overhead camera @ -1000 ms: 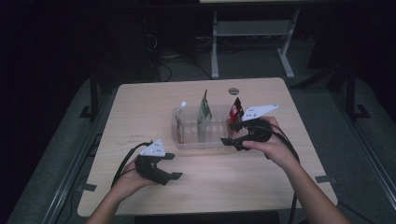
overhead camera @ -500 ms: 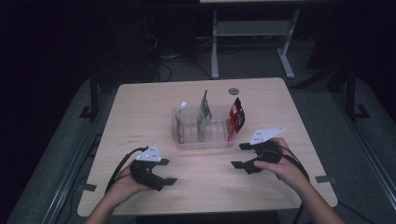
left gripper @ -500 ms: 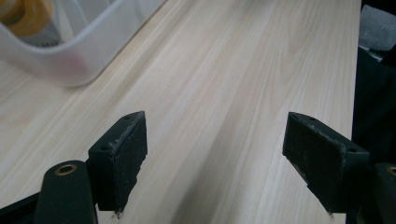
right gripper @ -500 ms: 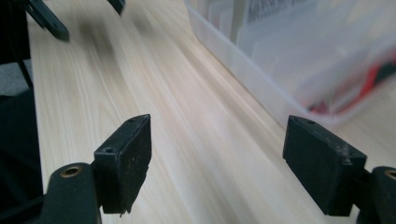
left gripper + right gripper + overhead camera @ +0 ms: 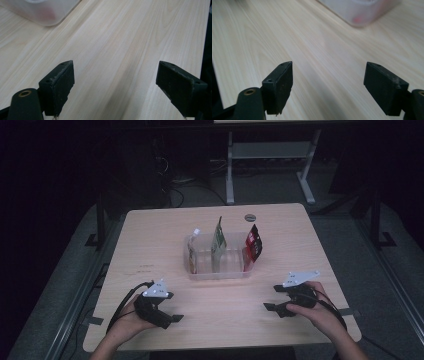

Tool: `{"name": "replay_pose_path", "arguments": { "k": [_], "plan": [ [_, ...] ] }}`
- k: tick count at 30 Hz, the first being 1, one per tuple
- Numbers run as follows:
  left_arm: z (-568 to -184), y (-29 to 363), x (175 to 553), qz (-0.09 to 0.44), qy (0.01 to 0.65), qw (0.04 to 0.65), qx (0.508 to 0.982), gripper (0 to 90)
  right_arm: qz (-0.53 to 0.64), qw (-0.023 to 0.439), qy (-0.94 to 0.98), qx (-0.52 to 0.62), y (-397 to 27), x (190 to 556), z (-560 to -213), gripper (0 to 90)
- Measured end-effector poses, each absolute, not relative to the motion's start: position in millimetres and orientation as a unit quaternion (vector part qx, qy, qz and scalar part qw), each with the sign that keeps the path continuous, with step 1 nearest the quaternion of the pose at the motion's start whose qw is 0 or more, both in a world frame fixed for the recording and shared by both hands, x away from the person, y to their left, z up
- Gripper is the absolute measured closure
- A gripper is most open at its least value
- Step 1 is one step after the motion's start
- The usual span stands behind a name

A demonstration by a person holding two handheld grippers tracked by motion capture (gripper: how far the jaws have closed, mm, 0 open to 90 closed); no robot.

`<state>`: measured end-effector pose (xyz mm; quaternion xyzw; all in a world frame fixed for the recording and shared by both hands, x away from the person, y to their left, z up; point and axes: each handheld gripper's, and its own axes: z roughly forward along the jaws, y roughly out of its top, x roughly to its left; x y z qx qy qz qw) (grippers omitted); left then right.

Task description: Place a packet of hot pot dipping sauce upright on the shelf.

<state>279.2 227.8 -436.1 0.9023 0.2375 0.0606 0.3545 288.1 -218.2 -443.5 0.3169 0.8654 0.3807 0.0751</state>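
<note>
Wooden table [image 5: 150, 235] bore clear plastic bin [image 5: 220, 270] at centre, three pouches upright inside. Bin lay beyond and between both tongs, well apart. Left gripper [image 5: 167, 317] wide, jaws just opened further, empty. Right gripper [image 5: 274, 306] wide, empty.

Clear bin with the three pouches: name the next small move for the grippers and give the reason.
Probably rest both on the table. The left gripper and right gripper are open and empty, near the front edge, apart from the clear bin, where the white pouch, green pouch and red pouch stand upright.
</note>
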Motion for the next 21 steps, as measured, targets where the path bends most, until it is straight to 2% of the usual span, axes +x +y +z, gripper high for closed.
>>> {"name": "replay_pose_path", "arguments": {
  "k": [21],
  "plan": [
    [-448, 229, 279, 0.072, 0.218, 0.331, 0.915, 14.4, 0.345, 0.097, 0.883, 0.303, -231, 289, -451, 20.0]
  ]
}}
